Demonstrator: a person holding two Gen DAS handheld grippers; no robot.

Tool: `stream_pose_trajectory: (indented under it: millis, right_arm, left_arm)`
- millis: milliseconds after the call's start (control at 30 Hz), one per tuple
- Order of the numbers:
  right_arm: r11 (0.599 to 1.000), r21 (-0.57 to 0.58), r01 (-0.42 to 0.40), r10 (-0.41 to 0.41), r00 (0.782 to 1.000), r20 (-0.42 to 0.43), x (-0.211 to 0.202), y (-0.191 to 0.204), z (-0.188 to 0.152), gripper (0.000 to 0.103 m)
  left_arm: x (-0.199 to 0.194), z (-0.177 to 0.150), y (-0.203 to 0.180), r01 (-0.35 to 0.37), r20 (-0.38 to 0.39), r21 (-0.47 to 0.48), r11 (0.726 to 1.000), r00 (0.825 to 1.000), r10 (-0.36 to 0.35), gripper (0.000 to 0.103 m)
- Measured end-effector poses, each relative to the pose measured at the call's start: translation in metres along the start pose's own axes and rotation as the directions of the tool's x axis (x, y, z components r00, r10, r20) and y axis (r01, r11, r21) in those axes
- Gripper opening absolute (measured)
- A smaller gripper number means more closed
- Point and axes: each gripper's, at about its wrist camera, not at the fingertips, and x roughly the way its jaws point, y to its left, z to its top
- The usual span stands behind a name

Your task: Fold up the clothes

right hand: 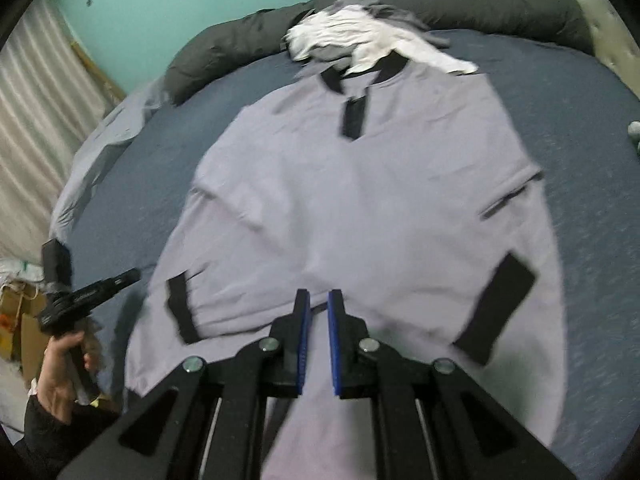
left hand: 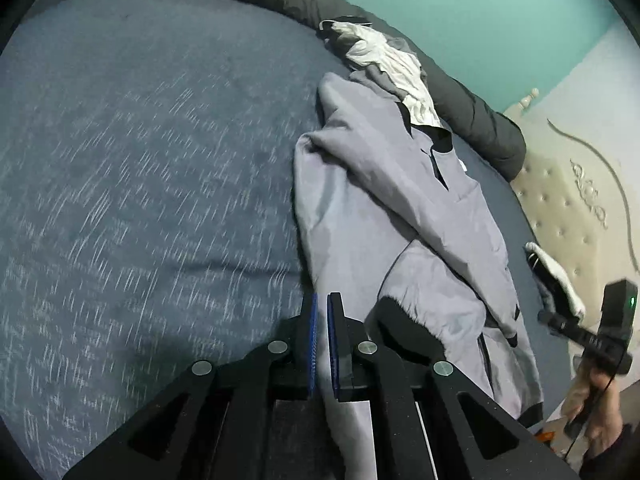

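Blue-grey bedsheet [left hand: 140,160] at left, left gripper [left hand: 322,300] clamped on the near hem of the lilac jacket [right hand: 360,200], jacket spread mid-bed, right gripper [right hand: 319,298] pinching its near edge, white garments [right hand: 360,40] at far side, dark duvet roll [right hand: 500,4] beyond

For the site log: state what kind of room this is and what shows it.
Most likely a bedroom. A bed with a blue-grey sheet fills the view, a cream tufted headboard stands at one end, and a dark rolled duvet lies along the teal wall.
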Motion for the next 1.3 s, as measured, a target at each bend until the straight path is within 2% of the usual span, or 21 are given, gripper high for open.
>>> stream_pose_trajectory:
  millis: [233, 400, 600, 800, 933, 1000, 1033, 1233, 1300]
  right_arm:
    - [0.995, 0.022, 0.099, -0.099, 0.994, -0.036, 0.014, -0.056, 0.011, 0.007]
    - [0.990, 0.073, 0.124, -0.118, 0.990, -0.079, 0.032, -0.085, 0.000, 0.007]
    - [0.988, 0.095, 0.123, -0.108, 0.982, -0.153, 0.040, -0.098, -0.028, 0.007]
    - [0.990, 0.108, 0.093, -0.094, 0.996, 0.007, 0.009, -0.093, -0.007, 0.007]
    - [0.985, 0.136, 0.106, -0.102, 0.994, -0.032, 0.032, -0.101, 0.000, 0.007]
    - [0.979, 0.171, 0.107, -0.094, 0.992, -0.080, 0.045, -0.107, -0.009, 0.007]
    - [0.977, 0.184, 0.106, -0.094, 0.993, -0.073, 0.045, -0.108, -0.014, 0.007]
    - [0.966, 0.244, 0.086, -0.118, 0.986, 0.118, 0.009, -0.101, -0.014, 0.007]
    - [0.965, 0.258, 0.049, -0.093, 0.982, 0.165, 0.003, -0.099, -0.009, 0.007]
  left_arm:
    - [0.013, 0.019, -0.011, -0.021, 0.006, 0.043, 0.999, 1.000, 0.021, 0.005]
    - [0.025, 0.036, -0.013, -0.036, 0.012, 0.049, 0.998, 0.999, 0.036, 0.005]
    - [0.039, 0.045, -0.014, -0.033, 0.007, 0.034, 0.999, 0.999, 0.033, 0.005]
    - [0.043, 0.047, -0.025, -0.036, 0.016, 0.056, 0.998, 0.999, 0.035, 0.005]
    - [0.042, 0.050, -0.025, -0.048, 0.022, 0.048, 0.998, 0.999, 0.047, 0.006]
    - [0.042, 0.053, -0.023, -0.054, 0.030, 0.040, 0.998, 0.998, 0.053, 0.008]
    - [0.042, 0.056, -0.021, -0.061, 0.036, 0.035, 0.998, 0.998, 0.060, 0.009]
    - [0.051, 0.084, -0.017, -0.099, 0.064, 0.044, 0.994, 0.993, 0.096, 0.010]
    - [0.058, 0.096, -0.019, -0.103, 0.072, 0.055, 0.993, 0.992, 0.099, 0.017]
